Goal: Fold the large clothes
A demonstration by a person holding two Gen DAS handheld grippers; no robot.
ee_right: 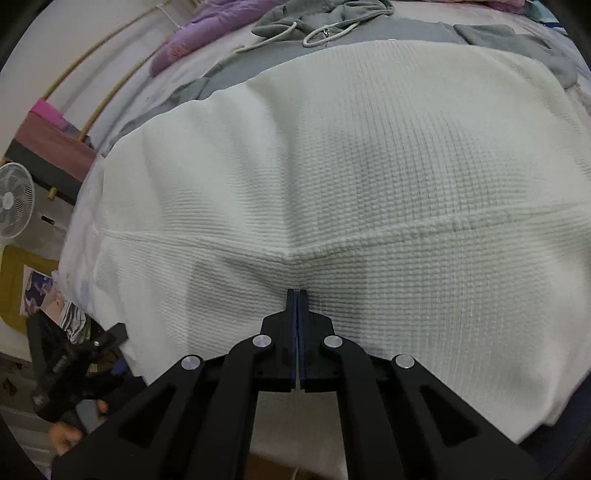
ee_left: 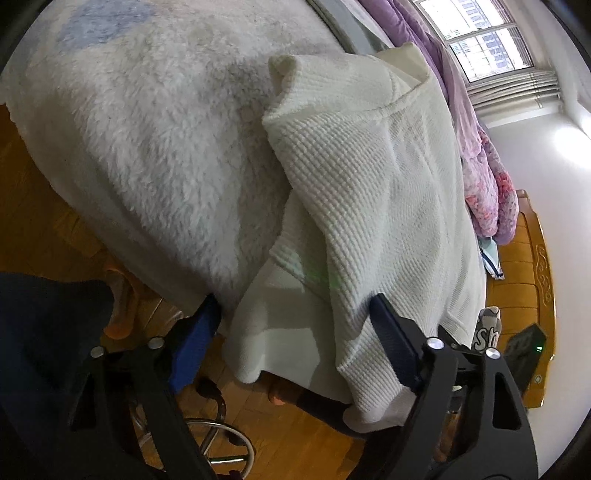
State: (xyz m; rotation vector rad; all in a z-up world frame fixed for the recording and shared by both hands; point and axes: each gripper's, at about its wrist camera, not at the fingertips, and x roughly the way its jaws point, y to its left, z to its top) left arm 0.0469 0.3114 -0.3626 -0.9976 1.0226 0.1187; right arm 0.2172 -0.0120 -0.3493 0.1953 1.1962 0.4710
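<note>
A cream waffle-knit garment lies on the bed and hangs over its near edge. It fills the right wrist view, with a seam running across it. My left gripper is open, its blue pads either side of the hanging hem, not closed on it. My right gripper is shut, its tips pressed into the knit just below the seam; whether cloth is pinched between the pads is hidden. The left gripper also shows at the lower left of the right wrist view.
A fluffy white blanket covers the bed. A purple quilt lies along the far side. A grey hoodie lies behind the garment. A white fan stands at left. Wooden floor and a metal stool ring lie below.
</note>
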